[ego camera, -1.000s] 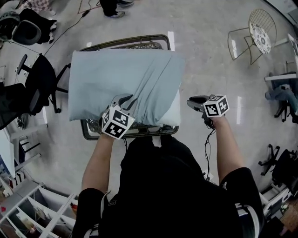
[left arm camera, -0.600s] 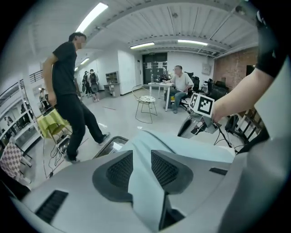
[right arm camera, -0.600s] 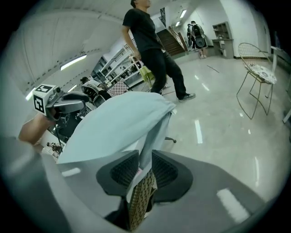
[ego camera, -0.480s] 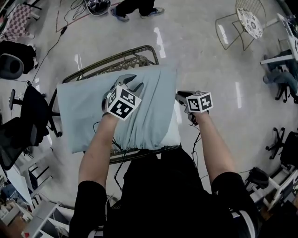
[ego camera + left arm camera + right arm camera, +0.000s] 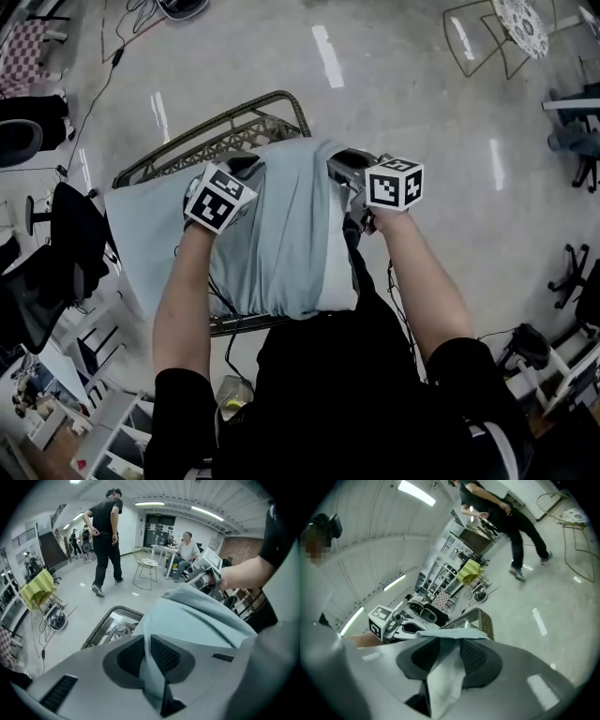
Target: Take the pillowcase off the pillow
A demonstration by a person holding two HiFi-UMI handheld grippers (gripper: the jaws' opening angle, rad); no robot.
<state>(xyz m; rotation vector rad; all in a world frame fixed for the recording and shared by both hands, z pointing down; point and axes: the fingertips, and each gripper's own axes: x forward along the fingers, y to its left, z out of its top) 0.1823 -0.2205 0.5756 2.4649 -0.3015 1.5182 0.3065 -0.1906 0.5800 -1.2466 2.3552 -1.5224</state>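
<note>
Polished grey floor (image 5: pixel 422 141) is seen all round a wicker frame (image 5: pixel 234 117), on which the pillow (image 5: pixel 345 272) in its pale blue pillowcase (image 5: pixel 281 225) is laid. The case is not yet off, and only a white strip of pillow is exposed along the right edge. Left of the middle of the far edge, a fold of the case is pinched between the pads of the left tool (image 5: pixel 148 657), whose jaws have just been closing onto it. At the far right corner, a paler fold is pressed between the pads of the right tool (image 5: pixel 446 660), whose jaws have just been opening a little. Whether that fold is case alone cannot be told. If pillow is caught too, the filling would be dragged along rather than stripped. If the right grip is slackened further, the fold may be lost and the pillow tipped off the frame by a one-sided pull.
</note>
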